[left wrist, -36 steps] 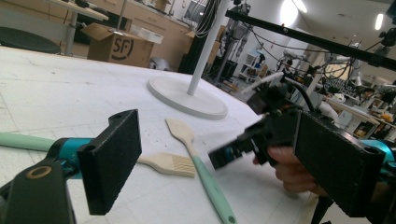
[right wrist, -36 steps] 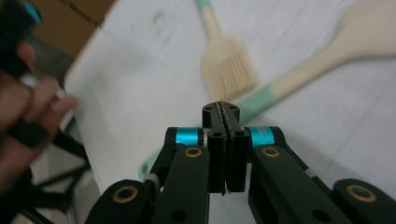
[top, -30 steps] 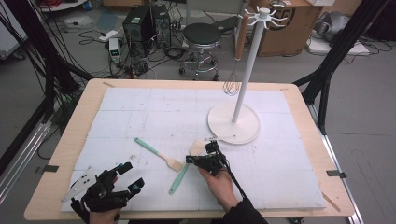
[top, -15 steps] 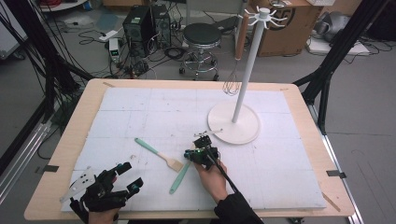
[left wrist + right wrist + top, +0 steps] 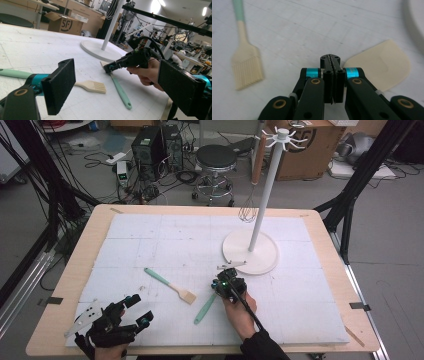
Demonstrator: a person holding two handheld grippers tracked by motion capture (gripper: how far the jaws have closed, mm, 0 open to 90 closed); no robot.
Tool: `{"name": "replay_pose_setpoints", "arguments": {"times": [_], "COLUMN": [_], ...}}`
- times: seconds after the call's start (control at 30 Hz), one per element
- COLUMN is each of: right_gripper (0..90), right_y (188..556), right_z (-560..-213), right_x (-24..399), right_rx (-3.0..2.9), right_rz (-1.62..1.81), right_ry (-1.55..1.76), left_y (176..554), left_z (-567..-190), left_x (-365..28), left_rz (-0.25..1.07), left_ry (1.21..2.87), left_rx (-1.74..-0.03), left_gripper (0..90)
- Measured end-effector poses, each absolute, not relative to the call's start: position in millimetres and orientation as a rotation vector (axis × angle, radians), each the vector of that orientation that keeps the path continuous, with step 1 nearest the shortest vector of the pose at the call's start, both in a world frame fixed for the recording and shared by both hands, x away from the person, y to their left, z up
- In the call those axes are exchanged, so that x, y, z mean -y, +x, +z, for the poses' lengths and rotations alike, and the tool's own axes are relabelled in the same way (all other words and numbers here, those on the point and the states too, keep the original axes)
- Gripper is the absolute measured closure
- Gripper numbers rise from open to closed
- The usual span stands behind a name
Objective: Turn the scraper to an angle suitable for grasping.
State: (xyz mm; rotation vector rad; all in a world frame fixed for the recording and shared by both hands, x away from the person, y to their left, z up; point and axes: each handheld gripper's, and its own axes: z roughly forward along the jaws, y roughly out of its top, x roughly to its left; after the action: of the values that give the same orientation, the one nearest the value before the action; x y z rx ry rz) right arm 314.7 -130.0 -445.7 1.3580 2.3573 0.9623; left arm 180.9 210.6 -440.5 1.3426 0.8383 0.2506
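A spatula with a mint handle and a cream head lies on the white mat. My right gripper hovers over the head's end, its tips shut pad to pad with nothing visible between them, at the left edge of the head. A pastry brush with a mint handle and cream bristles lies just left of it. My left gripper rests near the front left of the table, jaws wide open and empty, looking toward the brush, the spatula handle and the right gripper.
A white hook stand on a round base rises behind the right gripper, with a whisk hanging from it. The white mat covers most of the wooden table. A stool and equipment stand on the floor beyond.
The right gripper shifted a little left, then back right, staying over the spatula head with its jaws shut. The left gripper, brush and spatula have not moved.
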Motion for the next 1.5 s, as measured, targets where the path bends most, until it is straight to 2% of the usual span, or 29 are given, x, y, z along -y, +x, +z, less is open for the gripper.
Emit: {"name": "replay_pose_setpoints", "arguments": {"times": [0.4,0.53,0.8,0.97,1.5], "right_gripper": [89.6,89.4,89.5,89.5,89.3], "right_y": [308.6,306.6,266.9,255.6,274.2], "right_z": [-442.8,-447.2,-454.0,-455.2,-459.7], "right_x": [159.5,170.5,183.1,172.7,142.1], "right_rx": [-2.282,-2.299,-2.42,-2.477,-2.494], "right_rz": [0.986,1.129,1.234,1.276,1.346], "right_ry": [1.405,1.451,1.5,1.482,1.499], "left_y": [181.3,181.8,183.0,182.9,183.3], "left_z": [-441.0,-440.9,-440.8,-440.1,-440.3], "left_x": [-209.2,-208.5,-205.9,-203.1,-205.2], "left_rz": [0.249,0.249,0.245,0.246,0.244], "left_ry": [1.345,1.35,1.353,1.359,1.353], "left_rx": [-0.84,-0.838,-0.835,-0.83,-0.829], "left_gripper": [15.9,15.9,15.8,15.8,15.8]}}
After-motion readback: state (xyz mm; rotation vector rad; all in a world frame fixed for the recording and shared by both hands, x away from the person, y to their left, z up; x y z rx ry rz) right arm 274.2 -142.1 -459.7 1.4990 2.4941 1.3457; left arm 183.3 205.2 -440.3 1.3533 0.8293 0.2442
